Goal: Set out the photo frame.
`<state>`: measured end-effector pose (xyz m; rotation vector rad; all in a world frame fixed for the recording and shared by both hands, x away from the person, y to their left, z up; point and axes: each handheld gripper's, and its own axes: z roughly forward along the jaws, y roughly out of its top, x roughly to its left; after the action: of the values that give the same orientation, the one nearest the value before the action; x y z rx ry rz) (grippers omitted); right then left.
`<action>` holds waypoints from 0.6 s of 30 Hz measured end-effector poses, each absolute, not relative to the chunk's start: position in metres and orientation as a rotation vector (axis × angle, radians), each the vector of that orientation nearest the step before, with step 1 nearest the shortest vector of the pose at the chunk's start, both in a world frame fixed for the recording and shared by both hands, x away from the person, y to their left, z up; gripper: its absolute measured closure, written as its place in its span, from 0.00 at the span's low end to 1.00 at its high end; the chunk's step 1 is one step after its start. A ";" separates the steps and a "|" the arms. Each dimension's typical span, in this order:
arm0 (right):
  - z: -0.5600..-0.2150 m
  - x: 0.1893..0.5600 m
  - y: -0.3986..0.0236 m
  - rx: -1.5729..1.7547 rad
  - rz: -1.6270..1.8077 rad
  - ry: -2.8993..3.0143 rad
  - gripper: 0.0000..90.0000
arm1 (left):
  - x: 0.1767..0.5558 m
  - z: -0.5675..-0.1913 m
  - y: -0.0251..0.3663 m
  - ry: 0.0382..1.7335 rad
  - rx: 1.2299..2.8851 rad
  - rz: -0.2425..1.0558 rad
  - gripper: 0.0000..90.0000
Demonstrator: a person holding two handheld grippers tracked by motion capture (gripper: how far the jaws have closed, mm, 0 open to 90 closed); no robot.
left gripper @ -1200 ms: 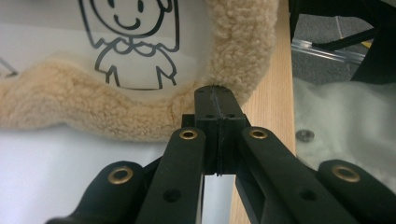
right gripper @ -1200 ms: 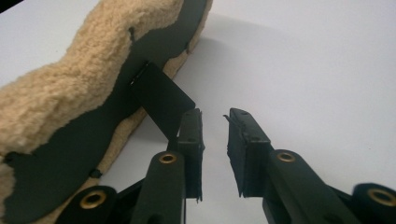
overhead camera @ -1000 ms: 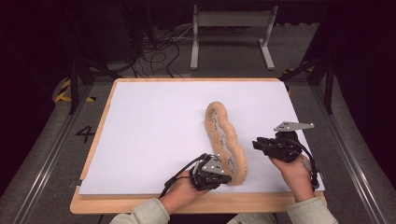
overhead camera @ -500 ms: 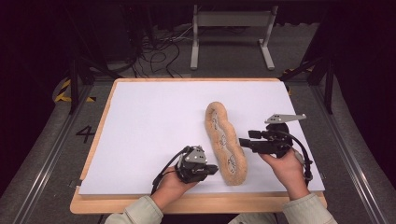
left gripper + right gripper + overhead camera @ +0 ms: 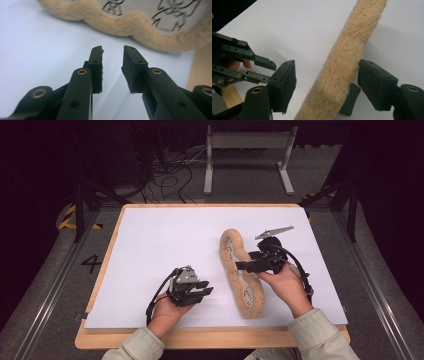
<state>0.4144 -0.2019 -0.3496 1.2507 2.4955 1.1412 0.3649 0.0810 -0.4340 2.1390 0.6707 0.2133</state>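
Since the earlier frames the left gripper (image 5: 204, 290) has drawn away from the long tan fleece-edged cushion with a printed pale face (image 5: 239, 270) toward 9 o'clock, and the right gripper (image 5: 241, 265) has swung in from 3 o'clock over the cushion's right edge.

The left gripper's 2 jaws have just been opening; in the left gripper view they stand a little apart over the bare white sheet covering the board (image 5: 160, 240), with nothing between them and the cushion (image 5: 140, 27) lying beyond their tips.

The right gripper's jaws have also just been opening. In the right gripper view they (image 5: 327, 82) straddle the cushion's fleece rim (image 5: 342, 67), spread wide; the left pad is clear of it, and whether the right pad touches the fleece cannot be told.

The cushion lies lengthwise on the sheet, right of centre, running from 12 to 6 o'clock, between the 2 hands.
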 end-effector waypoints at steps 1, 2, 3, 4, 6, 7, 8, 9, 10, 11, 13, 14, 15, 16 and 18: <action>-0.350 0.417 -0.199 1.261 1.118 2.502 0.33 | 0.366 -0.435 0.086 0.689 2.137 0.227 0.76; -0.352 0.421 -0.197 1.268 1.100 2.508 0.33 | 0.367 -0.435 0.089 0.702 2.130 0.227 0.74; -0.352 0.423 -0.196 1.283 1.091 2.512 0.32 | 0.368 -0.434 0.096 0.721 2.120 0.229 0.73; -0.354 0.428 -0.194 1.305 1.079 2.521 0.32 | 0.369 -0.434 0.101 0.740 2.105 0.235 0.71; -0.355 0.432 -0.191 1.318 1.058 2.533 0.32 | 0.371 -0.433 0.111 0.774 2.088 0.254 0.69; -0.355 0.432 -0.191 1.318 1.058 2.533 0.32 | 0.371 -0.433 0.111 0.774 2.088 0.254 0.68; -0.356 0.435 -0.188 1.331 1.033 2.544 0.33 | 0.372 -0.434 0.116 0.793 2.087 0.266 0.68; -0.357 0.437 -0.186 1.345 1.008 2.560 0.35 | 0.373 -0.434 0.119 0.802 2.088 0.279 0.68; -0.358 0.439 -0.184 1.354 0.984 2.573 0.37 | 0.373 -0.435 0.122 0.812 2.089 0.296 0.68; -0.358 0.441 -0.182 1.360 0.960 2.583 0.39 | 0.374 -0.435 0.124 0.818 2.091 0.310 0.68; -0.359 0.443 -0.180 1.372 0.926 2.600 0.45 | 0.375 -0.436 0.129 0.830 2.097 0.336 0.68; -0.360 0.444 -0.180 1.380 0.911 2.607 0.51 | 0.375 -0.436 0.131 0.845 2.090 0.323 0.67; -0.360 0.445 -0.179 1.384 0.888 2.606 0.58 | 0.376 -0.436 0.133 0.848 2.085 0.325 0.67; -0.360 0.445 -0.179 1.395 0.867 2.602 0.60 | 0.377 -0.436 0.134 0.848 2.082 0.328 0.67; -0.361 0.446 -0.177 1.440 0.834 2.598 0.63 | 0.378 -0.436 0.135 0.851 2.079 0.322 0.67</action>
<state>0.4464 -0.1775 -0.3611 1.4397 2.5985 0.8341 0.3777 0.1345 -0.4359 2.0789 0.8510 0.3216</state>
